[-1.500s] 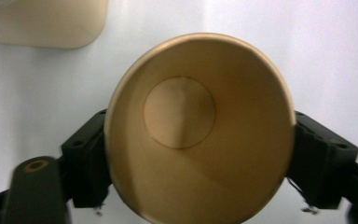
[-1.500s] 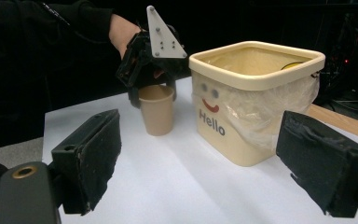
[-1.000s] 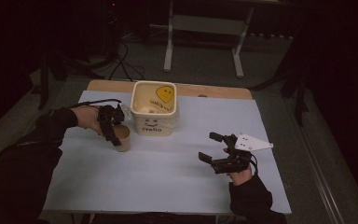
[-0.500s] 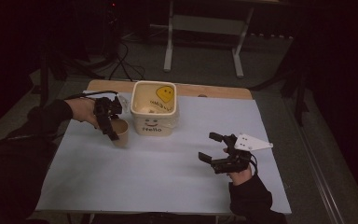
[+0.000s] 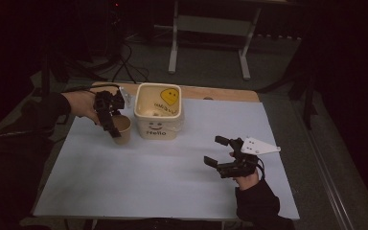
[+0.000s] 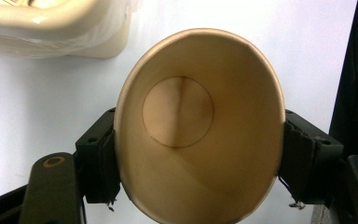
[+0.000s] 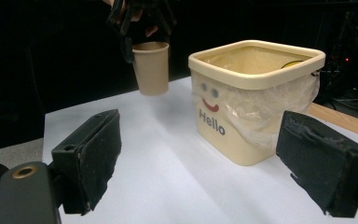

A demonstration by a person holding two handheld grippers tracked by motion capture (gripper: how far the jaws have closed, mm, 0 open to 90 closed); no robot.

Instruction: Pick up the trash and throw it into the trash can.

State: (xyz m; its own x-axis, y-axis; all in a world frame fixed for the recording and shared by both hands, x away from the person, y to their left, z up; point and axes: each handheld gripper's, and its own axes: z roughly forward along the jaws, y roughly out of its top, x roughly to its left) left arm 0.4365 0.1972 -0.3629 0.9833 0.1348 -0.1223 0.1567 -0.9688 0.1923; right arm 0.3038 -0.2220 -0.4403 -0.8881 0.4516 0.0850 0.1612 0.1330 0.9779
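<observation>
a dim lab or studio: a table [image 5: 172, 191] under a white sheet, cables [image 5: 124, 62] across the grey floor, a metal stand [image 5: 211, 28] behind, dark surroundings.

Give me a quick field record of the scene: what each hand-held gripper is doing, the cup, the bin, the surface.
left hand-held gripper: jaws just closing in, now clamped on the paper cup, squeezing its rim oval
paper cup: brown, empty, upright, lifted clear of the table beside the bin
right hand-held gripper: jaws wide open, nothing between them, low over the table, facing the bin
bin: cream, "Hello" and a smiley face, clear plastic liner, open top
table: white sheet over a wooden top
</observation>
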